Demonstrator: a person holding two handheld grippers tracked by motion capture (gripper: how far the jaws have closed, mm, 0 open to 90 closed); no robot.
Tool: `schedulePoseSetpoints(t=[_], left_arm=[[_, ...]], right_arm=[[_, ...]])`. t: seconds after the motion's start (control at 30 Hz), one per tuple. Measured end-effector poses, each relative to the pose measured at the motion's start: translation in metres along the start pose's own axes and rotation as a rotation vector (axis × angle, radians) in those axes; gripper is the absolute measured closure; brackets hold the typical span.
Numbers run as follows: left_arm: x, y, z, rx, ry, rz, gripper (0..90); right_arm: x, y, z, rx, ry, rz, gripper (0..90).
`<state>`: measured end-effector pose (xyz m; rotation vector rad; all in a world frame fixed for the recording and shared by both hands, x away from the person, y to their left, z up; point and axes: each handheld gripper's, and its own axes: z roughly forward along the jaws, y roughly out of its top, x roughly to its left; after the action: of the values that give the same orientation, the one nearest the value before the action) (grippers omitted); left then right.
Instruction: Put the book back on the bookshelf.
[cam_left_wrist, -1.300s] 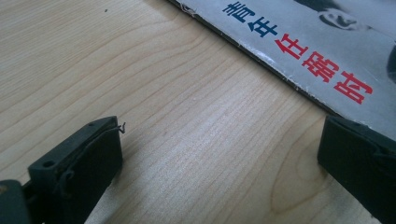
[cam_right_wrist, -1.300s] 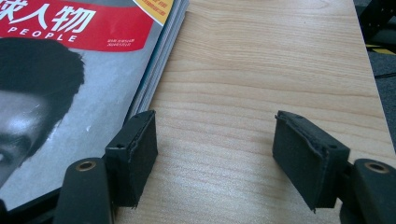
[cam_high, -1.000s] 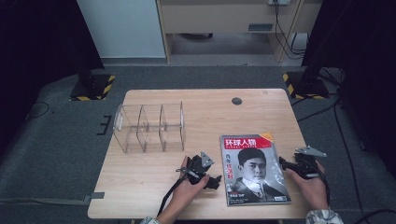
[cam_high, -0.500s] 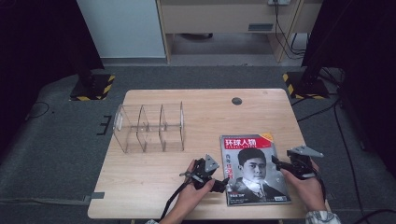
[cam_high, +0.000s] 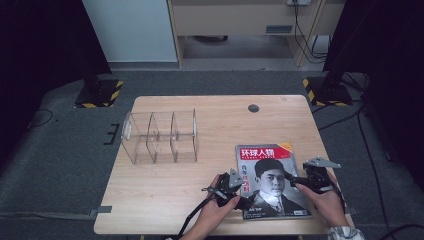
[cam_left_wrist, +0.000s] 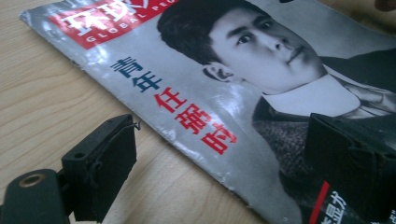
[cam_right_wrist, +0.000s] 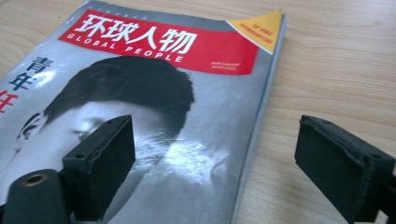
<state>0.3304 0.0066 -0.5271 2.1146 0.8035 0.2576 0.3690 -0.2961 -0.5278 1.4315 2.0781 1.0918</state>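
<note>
Glossy magazine lies flat; left gripper and right gripper, newly closed in on its edges, gape empty, the right's jaws just widened, ready to grasp.

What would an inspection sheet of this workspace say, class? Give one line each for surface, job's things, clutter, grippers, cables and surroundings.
Surface: wooden table, with a dark round hole near the far edge.
Job's things: magazine lying flat, cover up.
Clutter: clear divided organizer, nothing in it.
Grippers: left gripper open astride the magazine's left edge; right gripper open astride its right edge.
Cables: one cable trails from the left gripper.
Surroundings: grey carpet, striped stand bases.
</note>
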Motion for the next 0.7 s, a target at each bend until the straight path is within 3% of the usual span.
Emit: schedulePoseSetpoints(t=[0.23, 0.47, 0.7], left_arm=[[-0.011, 0.0, 0.006, 0.011, -0.023, 0.06, 8.8], [-0.021, -0.001, 0.012, 0.031, -0.06, 0.117, 8.4], [-0.026, -0.001, 0.015, 0.067, -0.04, 0.153, 7.2]], right_arm=[[0.003, 0.0, 0.003, 0.023, 0.028, -0.018, 8.9], [0.004, -0.002, 0.006, 0.053, 0.049, -0.026, 13.3], [0.007, -0.003, 0.009, 0.079, 0.051, -0.038, 14.5]])
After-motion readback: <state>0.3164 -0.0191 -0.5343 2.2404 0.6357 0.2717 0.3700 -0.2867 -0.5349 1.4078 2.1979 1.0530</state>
